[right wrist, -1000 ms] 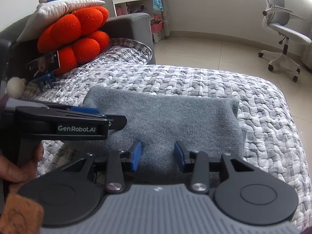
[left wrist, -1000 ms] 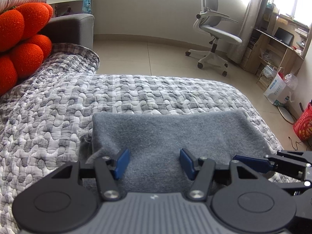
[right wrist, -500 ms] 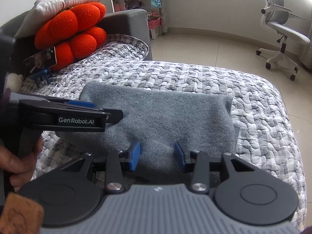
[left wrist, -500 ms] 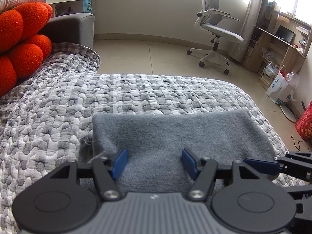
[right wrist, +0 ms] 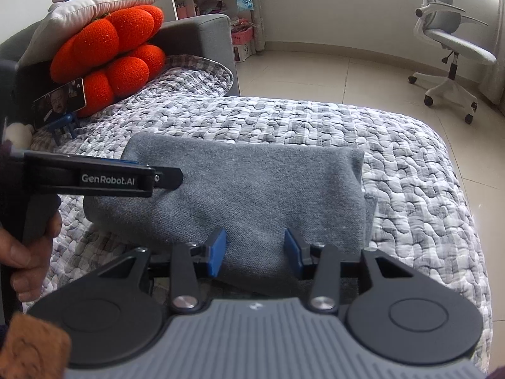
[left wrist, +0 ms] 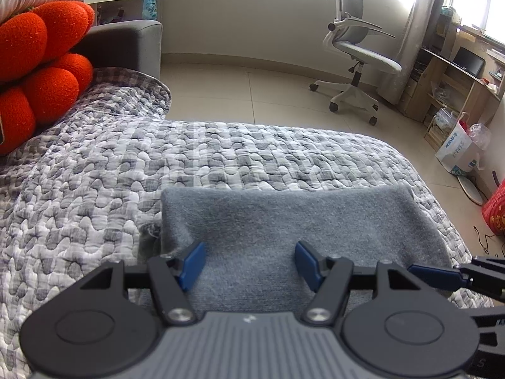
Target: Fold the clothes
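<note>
Checkered quilt covers the bed. Orange plush sits at its far left corner with a phone propped against it, white pillow on top. Office chair stands beyond the bed.

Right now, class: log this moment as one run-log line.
garment: grey folded sweater on quilted bedspread | left gripper: open, over sweater | right gripper: open, over sweater
</note>
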{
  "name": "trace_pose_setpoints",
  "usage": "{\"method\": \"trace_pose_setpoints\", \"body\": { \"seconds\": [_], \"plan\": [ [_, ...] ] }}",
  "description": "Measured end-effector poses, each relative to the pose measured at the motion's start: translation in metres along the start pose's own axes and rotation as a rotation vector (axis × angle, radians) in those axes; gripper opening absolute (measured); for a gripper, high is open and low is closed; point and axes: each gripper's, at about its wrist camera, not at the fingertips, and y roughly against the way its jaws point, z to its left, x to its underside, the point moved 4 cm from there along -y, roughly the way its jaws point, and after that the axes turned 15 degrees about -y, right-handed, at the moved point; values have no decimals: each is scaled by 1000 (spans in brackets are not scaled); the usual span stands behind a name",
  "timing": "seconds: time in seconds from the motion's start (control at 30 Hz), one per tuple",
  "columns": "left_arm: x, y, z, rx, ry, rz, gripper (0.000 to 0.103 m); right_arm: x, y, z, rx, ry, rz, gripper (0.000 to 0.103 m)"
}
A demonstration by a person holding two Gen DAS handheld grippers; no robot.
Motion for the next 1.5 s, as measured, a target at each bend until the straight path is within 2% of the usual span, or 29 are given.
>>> {"method": "trace_pose_setpoints", "body": {
  "seconds": [0.17,0.27,0.37,0.53,0.77,0.87,1.0,1.07,1.2,1.33,1.5],
  "plan": [
    [2,5,23,-9,53,13,64,-5,4,-12,-1,-56,-12,46],
    [8,4,34,-47,80,50,65,-6,6,-18,9,-66,-18,46],
    [14,3,45,-32,140,75,65,-6,7,-25,5,-88,-9,45],
    [21,5,68,-26,255,102,65,-13,9,-46,-31,-205,23,45],
    [26,7,74,-33,272,120,65,-21,12,-71,-61,-394,40,46],
    [27,6,78,-29,282,126,65,-17,10,-72,29,-347,36,55],
    [29,5,89,2,351,125,65,-14,5,-78,24,-386,56,56],
    [31,7,95,11,390,118,65,-17,13,-84,34,-401,32,56],
    [30,12,96,-18,381,108,65,-24,25,-90,77,-395,-28,56],
    [31,13,96,-10,388,107,65,-28,31,-78,123,-274,-104,56],
    [32,14,97,3,398,107,65,-27,30,-47,73,-143,-128,56]
  ]
}}
